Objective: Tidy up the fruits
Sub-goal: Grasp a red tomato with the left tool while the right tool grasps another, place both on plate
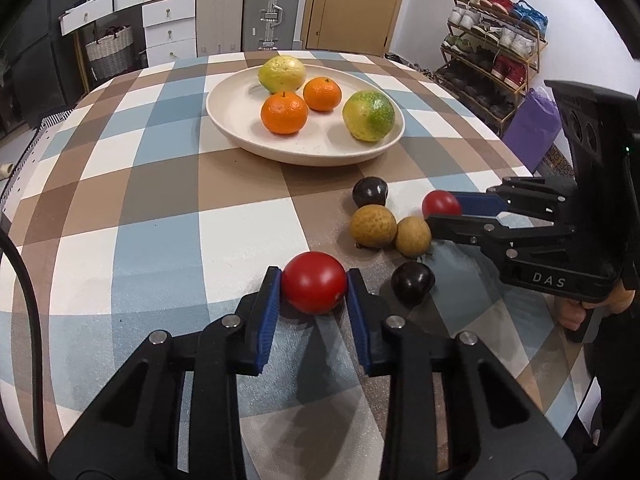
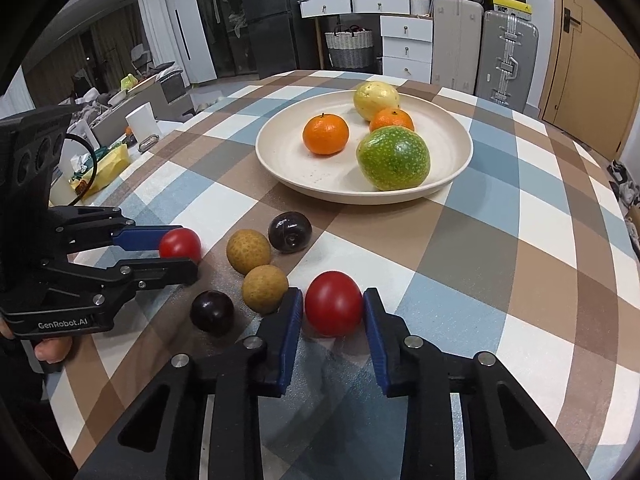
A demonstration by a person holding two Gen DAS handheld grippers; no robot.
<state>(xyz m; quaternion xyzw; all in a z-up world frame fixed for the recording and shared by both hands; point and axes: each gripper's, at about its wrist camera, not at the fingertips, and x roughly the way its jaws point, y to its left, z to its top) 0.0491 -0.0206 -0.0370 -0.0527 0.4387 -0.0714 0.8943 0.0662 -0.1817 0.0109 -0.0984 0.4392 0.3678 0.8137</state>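
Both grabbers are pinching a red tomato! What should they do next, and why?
Probably lift both and carry them to the plate. The left gripper is shut on one red tomato, and the right gripper is shut on the other red tomato. Both tomatoes sit low at the tablecloth, while the oranges lie in the plate with bare space beside them.

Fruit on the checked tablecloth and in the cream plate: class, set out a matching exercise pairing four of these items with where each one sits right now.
Column one:
1. green speckled round fruit
2. red tomato nearer the plate
3. other red tomato
4. two tan rough-skinned longans

Column two:
A. between the left gripper's blue pads
B. on the cloth, untouched
C. in the cream plate
D. between the right gripper's blue pads

Pairs: 1-C, 2-D, 3-A, 4-B
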